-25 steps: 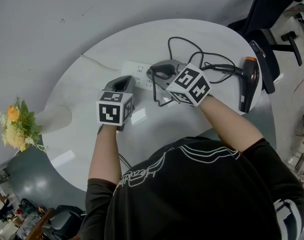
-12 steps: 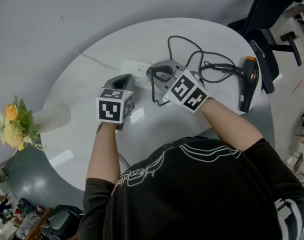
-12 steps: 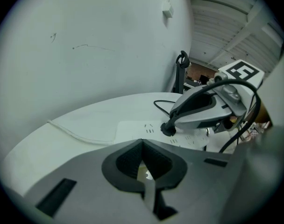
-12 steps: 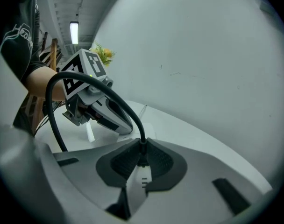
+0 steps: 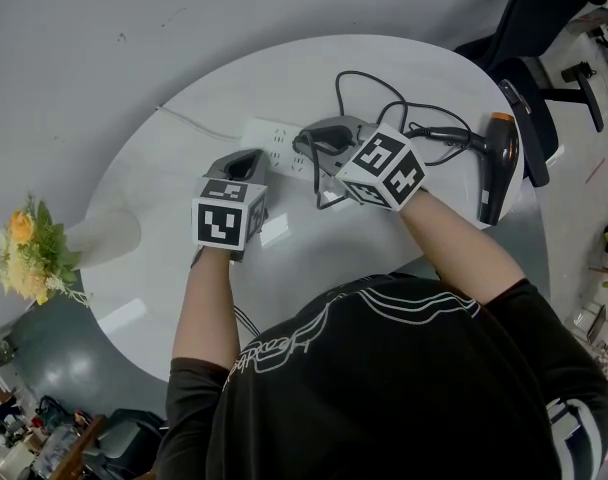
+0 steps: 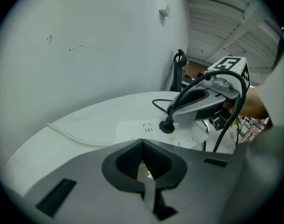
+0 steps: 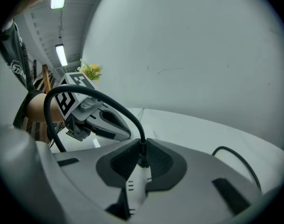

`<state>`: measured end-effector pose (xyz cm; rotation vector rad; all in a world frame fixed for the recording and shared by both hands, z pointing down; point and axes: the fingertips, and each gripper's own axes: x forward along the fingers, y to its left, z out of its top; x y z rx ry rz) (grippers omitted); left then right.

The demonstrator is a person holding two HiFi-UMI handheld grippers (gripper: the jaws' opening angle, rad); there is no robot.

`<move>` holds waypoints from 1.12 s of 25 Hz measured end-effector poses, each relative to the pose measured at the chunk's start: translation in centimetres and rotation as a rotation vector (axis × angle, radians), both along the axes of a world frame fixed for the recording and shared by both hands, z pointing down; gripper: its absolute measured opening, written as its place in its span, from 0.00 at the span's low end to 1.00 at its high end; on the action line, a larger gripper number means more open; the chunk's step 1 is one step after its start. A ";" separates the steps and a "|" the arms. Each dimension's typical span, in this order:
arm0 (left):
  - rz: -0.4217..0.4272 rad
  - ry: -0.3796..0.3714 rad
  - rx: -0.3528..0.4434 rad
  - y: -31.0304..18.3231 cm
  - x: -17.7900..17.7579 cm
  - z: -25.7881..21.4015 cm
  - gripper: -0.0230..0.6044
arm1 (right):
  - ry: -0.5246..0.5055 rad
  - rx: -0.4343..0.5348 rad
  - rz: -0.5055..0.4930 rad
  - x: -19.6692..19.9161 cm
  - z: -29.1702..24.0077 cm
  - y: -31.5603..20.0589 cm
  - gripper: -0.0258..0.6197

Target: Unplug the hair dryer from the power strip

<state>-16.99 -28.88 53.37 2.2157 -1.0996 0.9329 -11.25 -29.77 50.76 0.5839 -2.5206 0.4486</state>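
Observation:
A white power strip [image 5: 272,140] lies on the round white table [image 5: 164,208]. A black plug [image 6: 167,125] sits in one of its sockets. Its black cord [image 5: 384,93] loops across the table to the black and orange hair dryer [image 5: 499,163] at the right edge. My right gripper [image 5: 306,151] is shut on the plug [image 7: 142,161], with the cord arching up out of the pads. My left gripper [image 5: 252,158] is shut with nothing in it. Its tips [image 6: 142,146] are down at the strip's near left end, and I cannot tell whether they touch it.
The strip's thin white cable [image 5: 199,126] runs off to the left over the table. A bunch of yellow flowers [image 5: 29,253] stands beside the table at the left. A black chair [image 5: 529,28] stands behind the table at the right.
My right gripper has rocked slightly at the plug and stayed over the strip. My left gripper and the hair dryer have not moved.

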 end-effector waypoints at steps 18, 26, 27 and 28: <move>0.009 -0.021 0.011 0.1 0.1 0.0 0.04 | -0.037 -0.058 0.018 0.2 -0.1 0.4 0.08; 0.010 -0.042 0.016 0.1 0.1 0.1 0.04 | 0.126 0.133 -0.083 -0.4 -0.4 1.5 0.08; 0.008 -0.037 0.013 0.1 0.1 0.0 0.04 | 0.123 0.130 -0.081 -0.4 -0.4 1.5 0.08; 0.007 -0.037 0.014 0.1 0.1 0.0 0.04 | 0.111 0.116 -0.069 -0.4 -0.3 1.3 0.08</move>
